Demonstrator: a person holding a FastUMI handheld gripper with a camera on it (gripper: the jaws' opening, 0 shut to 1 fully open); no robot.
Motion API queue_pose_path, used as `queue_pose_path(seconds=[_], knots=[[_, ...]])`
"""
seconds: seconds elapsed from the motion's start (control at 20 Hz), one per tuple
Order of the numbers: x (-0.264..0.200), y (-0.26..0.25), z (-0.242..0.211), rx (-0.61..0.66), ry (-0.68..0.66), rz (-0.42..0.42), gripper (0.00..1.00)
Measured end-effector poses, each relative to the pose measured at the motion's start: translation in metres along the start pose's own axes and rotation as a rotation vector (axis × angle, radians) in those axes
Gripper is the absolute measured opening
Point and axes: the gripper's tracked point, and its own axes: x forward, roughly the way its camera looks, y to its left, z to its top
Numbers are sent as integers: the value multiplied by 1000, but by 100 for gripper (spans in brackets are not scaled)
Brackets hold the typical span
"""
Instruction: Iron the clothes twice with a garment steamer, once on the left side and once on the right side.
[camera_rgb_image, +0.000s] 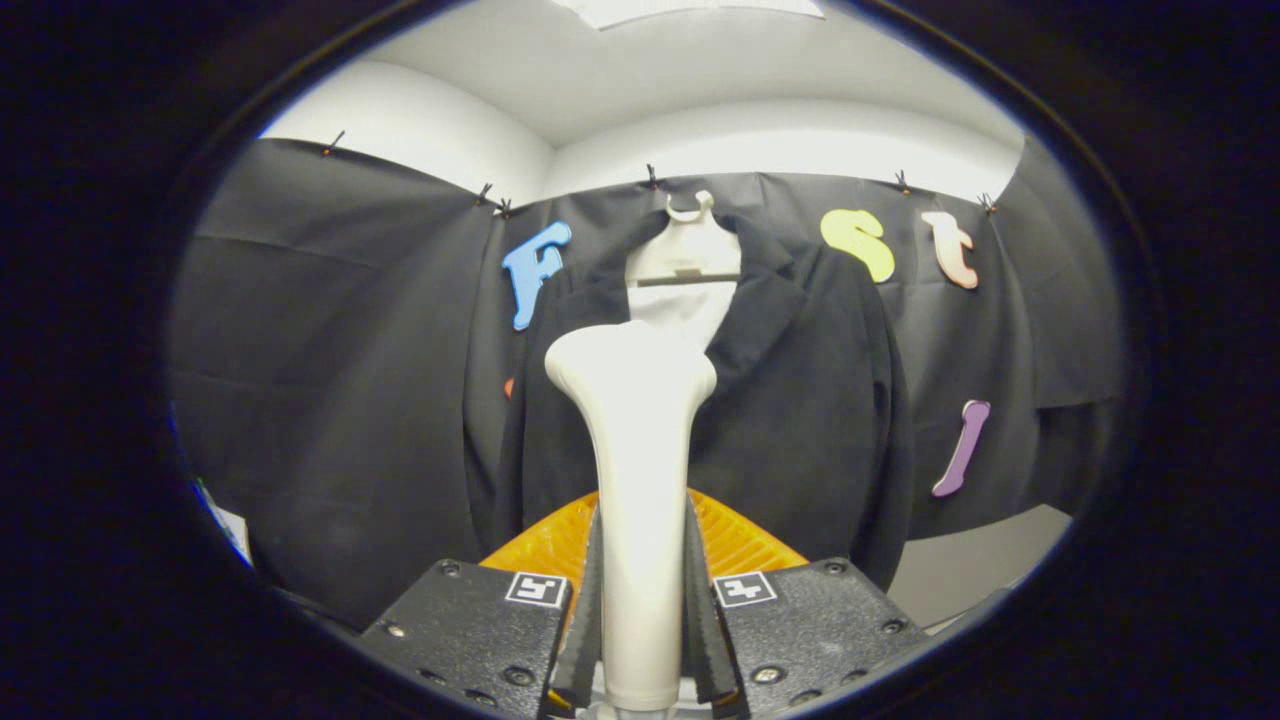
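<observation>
A white garment steamer (637, 480) stands upright between my fingers, its handle clamped by both ribbed pads (586, 610) and its wide head rising ahead of them. My gripper (640, 600) is shut on that handle. Beyond the steamer head hangs a black jacket (800, 400) on a white hanger (688, 250), with a white inner collar showing at its neck. The steamer head sits in front of the jacket's left lapel area and hides part of it. Whether the head touches the cloth, I cannot tell.
Orange ribbed gripper parts (740, 540) fan out behind the fingers. A pale floor or table surface (970, 570) lies low to the right of the jacket. The black cloth wall surrounds the jacket on both sides.
</observation>
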Motion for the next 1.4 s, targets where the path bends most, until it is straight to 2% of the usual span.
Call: queue_pose_path(seconds=[0.2, 0.6, 0.9, 1.4], knots=[[26, 18, 44, -30, -93, 27, 40], [69, 49, 82, -42, -161, 50, 40], [89, 60, 57, -40, -110, 43, 40], [77, 56, 3, -67, -24, 22, 40]])
